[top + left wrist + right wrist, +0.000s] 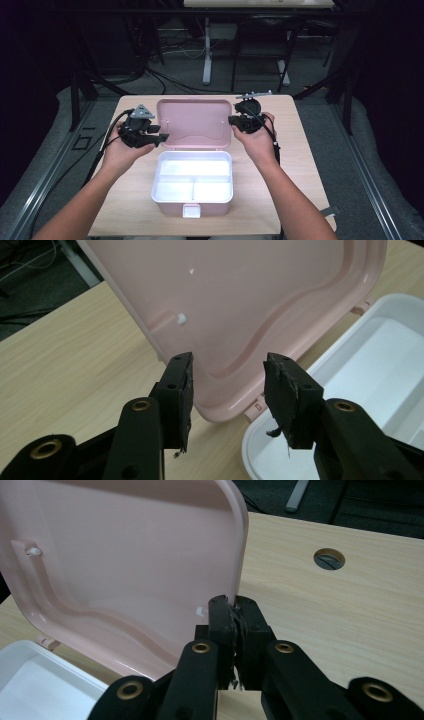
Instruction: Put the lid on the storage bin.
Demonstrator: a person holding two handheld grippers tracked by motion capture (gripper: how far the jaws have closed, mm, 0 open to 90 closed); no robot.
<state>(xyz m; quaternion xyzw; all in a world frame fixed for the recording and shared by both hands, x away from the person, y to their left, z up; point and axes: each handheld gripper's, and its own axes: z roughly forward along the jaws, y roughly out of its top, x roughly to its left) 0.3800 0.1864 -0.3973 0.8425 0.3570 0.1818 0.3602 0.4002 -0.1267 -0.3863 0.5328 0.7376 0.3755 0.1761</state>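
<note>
beside the white box (192, 182), right tool (234, 611) pinches pink lid (194, 122); left tool (227, 372) gapes empty.

Pink lid (240, 300): top and right edge cut off in the left gripper view; its left portion cut off in the right gripper view. White box (360, 390): mostly beyond the frame. Front latch (191, 210): too small for detail. Bench (295, 165): near edge cut off.

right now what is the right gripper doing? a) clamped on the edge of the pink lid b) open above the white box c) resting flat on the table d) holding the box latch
a: in the right gripper view the right gripper has its jaws shut on the side edge of the raised lid.
</note>
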